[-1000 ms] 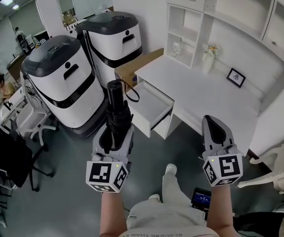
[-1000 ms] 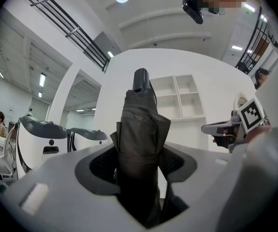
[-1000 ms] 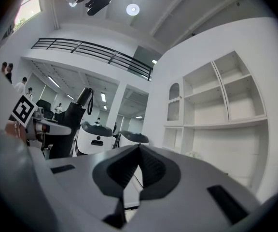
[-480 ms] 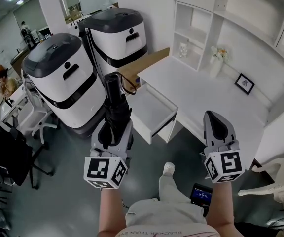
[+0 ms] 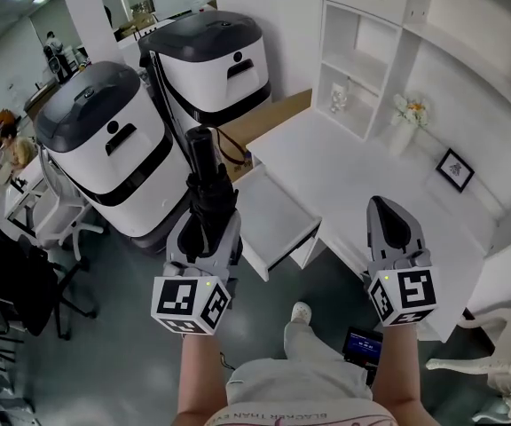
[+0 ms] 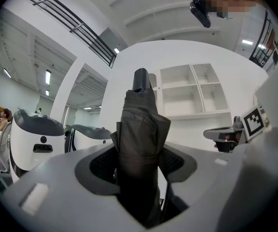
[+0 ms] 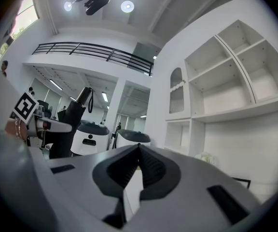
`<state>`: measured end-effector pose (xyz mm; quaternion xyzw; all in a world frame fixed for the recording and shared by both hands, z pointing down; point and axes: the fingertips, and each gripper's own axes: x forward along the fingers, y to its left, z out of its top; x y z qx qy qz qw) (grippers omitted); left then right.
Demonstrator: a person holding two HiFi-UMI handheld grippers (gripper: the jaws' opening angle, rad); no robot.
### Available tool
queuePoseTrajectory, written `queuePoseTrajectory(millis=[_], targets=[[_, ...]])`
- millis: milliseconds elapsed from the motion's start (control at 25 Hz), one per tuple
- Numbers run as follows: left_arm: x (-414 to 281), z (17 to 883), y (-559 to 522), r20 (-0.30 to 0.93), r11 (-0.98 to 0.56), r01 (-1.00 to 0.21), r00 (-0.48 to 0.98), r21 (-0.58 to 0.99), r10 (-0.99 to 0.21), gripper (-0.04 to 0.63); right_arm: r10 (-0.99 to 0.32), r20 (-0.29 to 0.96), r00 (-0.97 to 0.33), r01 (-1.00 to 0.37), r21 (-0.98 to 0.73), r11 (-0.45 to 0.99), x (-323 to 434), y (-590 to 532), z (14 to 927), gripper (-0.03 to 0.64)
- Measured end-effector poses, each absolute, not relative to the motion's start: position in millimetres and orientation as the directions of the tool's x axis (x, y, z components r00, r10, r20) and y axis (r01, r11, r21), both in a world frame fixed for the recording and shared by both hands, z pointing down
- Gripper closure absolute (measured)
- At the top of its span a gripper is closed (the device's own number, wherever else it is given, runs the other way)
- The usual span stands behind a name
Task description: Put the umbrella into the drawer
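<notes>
The left claw (image 5: 205,227) sits just left of centre in the head view and points toward the top of the frame. Its marker cube (image 5: 191,304) is the part nearest the camera. In the left gripper view its jaws are clamped on the folded umbrella (image 6: 140,129), which stands up between them. The right claw (image 5: 389,211) is at the lower right, roughly parallel to the left one and well apart from it, with its own cube (image 5: 404,297) at the rear. Its jaws meet at the tips with nothing between them. The left forearm (image 5: 200,371) and right forearm (image 5: 399,366), both bare, reach up from the bottom edge.
</notes>
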<state>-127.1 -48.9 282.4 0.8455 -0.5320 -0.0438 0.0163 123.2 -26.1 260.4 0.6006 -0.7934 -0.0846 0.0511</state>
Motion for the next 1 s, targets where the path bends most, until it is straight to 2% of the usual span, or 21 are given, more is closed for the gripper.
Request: queuePoseTrajectory(millis=[640,1000], targets=[[-77.2,296.9,-174.8,0.020,-0.351,-0.932,0.354,0.090,-0.935,0.348,-0.940,0.025,-0.341,-0.924,0.174,0.340,188.5,-161.8,270.1,0.609],[-75.5,326.2,-199.4,0.086,-0.324,-0.936,0.337,0.135,-0.938,0.348,-0.922,0.124,-0.368,-0.915,0.130,0.383,186.9,-193.2,312.7,0.609]])
